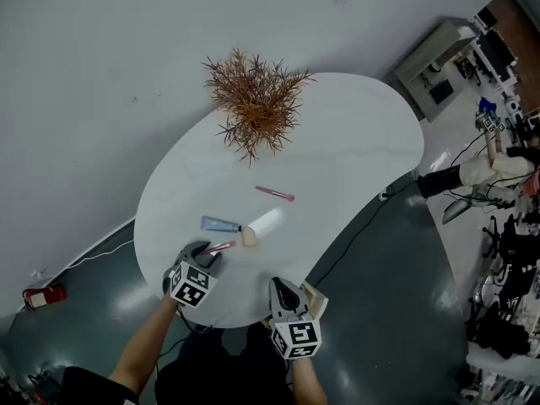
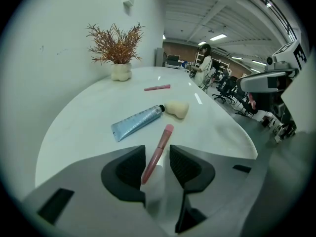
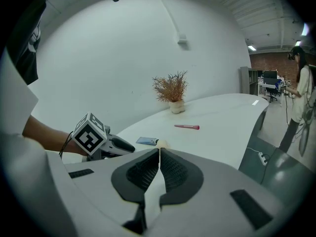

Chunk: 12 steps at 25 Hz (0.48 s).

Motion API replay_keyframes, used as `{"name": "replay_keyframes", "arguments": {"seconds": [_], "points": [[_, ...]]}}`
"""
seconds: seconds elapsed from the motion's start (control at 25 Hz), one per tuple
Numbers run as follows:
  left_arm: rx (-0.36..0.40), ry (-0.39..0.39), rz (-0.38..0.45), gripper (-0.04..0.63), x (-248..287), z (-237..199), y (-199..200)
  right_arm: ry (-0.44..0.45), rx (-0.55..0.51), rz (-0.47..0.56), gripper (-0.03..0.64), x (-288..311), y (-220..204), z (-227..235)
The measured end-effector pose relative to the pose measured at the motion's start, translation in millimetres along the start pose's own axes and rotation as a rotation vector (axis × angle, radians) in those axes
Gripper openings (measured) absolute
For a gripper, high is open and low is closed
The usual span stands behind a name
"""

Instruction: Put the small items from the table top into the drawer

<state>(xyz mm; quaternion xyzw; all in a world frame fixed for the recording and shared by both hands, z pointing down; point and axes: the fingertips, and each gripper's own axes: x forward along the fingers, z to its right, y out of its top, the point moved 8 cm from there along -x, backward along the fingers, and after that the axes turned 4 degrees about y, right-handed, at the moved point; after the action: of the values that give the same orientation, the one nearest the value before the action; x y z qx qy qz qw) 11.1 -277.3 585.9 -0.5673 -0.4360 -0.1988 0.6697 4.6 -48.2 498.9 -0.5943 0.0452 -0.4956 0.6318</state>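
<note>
The pink stick (image 2: 163, 139) lies flat on the white table (image 2: 89, 117), near the rim closest to the person. In the left gripper view its long axis runs away from the jaws toward about 1 o'clock. Its lighter pink cap is at the far end, and its darker, glossier end sits down between the two pads. It is slim, straight and round, like a lip-gloss wand. In the head view the same stick (image 1: 221, 247) lies almost crosswise, pointing toward about 2 o'clock, just below the blue tube.

The left gripper (image 2: 157, 152) is low over the table with its jaws apart. The stick's near end lies in the gap with room left beside it, and the pads are not squeezing it. The right gripper (image 3: 159, 154) has its jaws pressed together with nothing between them. In the head view it sits at the table's near edge, at about 4 o'clock from the left gripper (image 1: 202, 258).

Beyond the stick, at about 11 o'clock in the left gripper view, a flat blue tube (image 2: 137, 121) lies slantwise. Its dark cap touches a beige sponge (image 2: 177, 108). Farther on at 12 o'clock a second pink stick (image 2: 157, 87) lies crosswise. A dried plant (image 2: 116, 46) in a pale pot stands at the far end.
</note>
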Motion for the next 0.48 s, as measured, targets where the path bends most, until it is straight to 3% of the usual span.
{"name": "replay_keyframes", "arguments": {"seconds": [0.2, 0.48], "points": [[-0.009, 0.010, -0.003, 0.153, 0.7, -0.9, 0.0, -0.004, 0.001, -0.001, 0.029, 1.0, -0.5, 1.4], [0.004, 0.036, -0.013, 0.057, -0.3, 3.9, 2.3, -0.011, 0.008, 0.000, 0.031, -4.1, -1.6, 1.9]]}}
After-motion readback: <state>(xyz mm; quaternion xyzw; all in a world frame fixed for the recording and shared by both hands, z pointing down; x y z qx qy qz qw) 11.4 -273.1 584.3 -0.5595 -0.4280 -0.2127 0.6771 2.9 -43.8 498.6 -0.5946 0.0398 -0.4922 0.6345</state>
